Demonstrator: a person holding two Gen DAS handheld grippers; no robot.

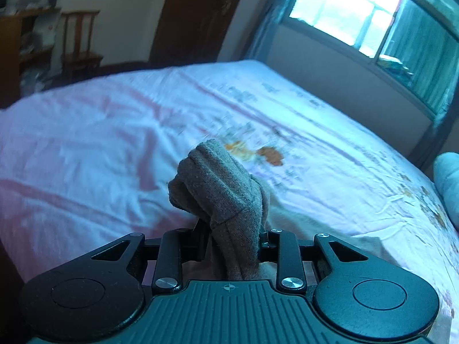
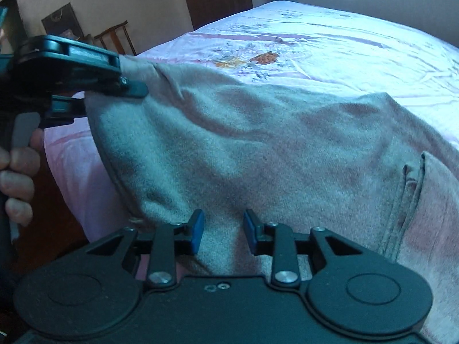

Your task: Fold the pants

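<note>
The pants are grey-beige fleece, spread over the near part of the bed. In the right wrist view my left gripper comes in from the left, held by a person's hand, and lifts one corner of the cloth. In the left wrist view that gripper is shut on a bunched wad of the pants, which hides its pads. My right gripper hovers low over the pants' near edge. Its blue pads stand apart with their inner faces bare, and flat cloth lies under the gap.
A pink flowered sheet covers the bed, and its left edge drops to a dark floor. A pale blue bundle lies at the right edge. A wooden chair, a dark door and a window stand beyond.
</note>
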